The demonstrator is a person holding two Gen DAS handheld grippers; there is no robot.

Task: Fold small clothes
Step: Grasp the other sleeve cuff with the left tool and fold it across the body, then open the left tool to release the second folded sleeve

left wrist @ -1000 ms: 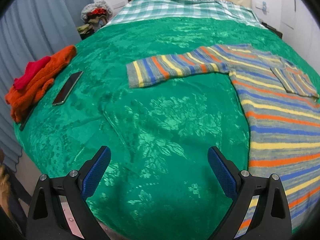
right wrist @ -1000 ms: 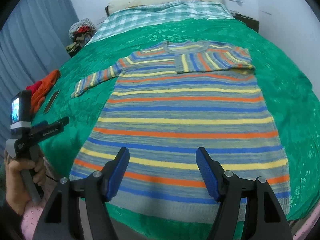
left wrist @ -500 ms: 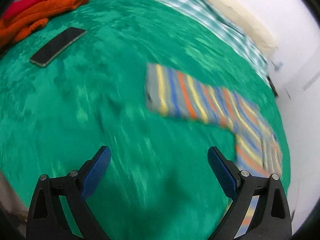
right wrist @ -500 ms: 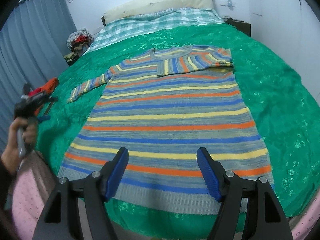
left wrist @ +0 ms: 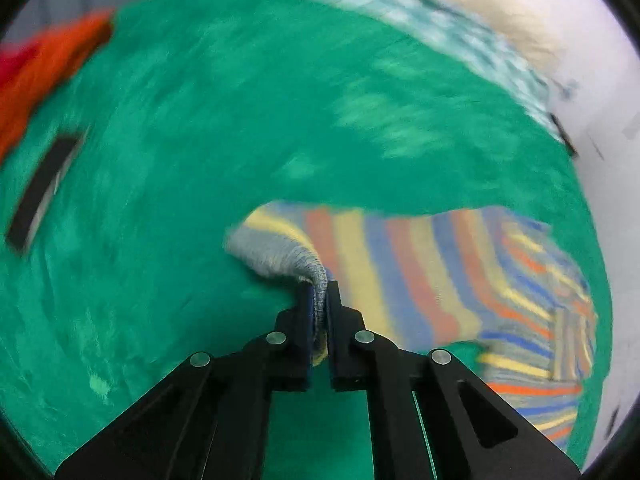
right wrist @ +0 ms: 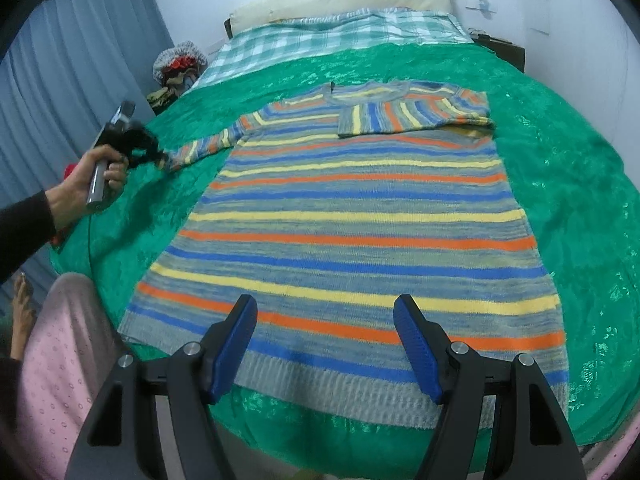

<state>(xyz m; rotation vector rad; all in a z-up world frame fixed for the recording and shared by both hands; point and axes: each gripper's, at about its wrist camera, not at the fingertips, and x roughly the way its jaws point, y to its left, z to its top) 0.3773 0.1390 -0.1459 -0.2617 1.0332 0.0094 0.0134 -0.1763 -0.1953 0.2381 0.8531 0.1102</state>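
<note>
The striped sweater (right wrist: 352, 216) lies flat on the green bedspread (right wrist: 568, 168), directly ahead of the right gripper (right wrist: 324, 344) and reaching to just under its fingers. I judge it soft, limp and rather light for its size. A knit like this will sag and stretch if it is lifted by one point, and it may drag on the plush cover. The good places to take hold are the firm ribbed edges: the cuffs, the hem, the shoulder seams.

One sleeve is already folded across the chest, far ahead of the right gripper and to its right. The other sleeve (right wrist: 208, 146) stretches out to the left, and its grey cuff (left wrist: 288, 258) is pinched in the left gripper (left wrist: 319, 308). The jaws there are almost closed, with only the thickness of the knit between them, and the cuff bends upward just in front of the fingertips.

The right gripper stands wide apart above the hem (right wrist: 360, 392), holding nothing and touching nothing that I can see.
</note>
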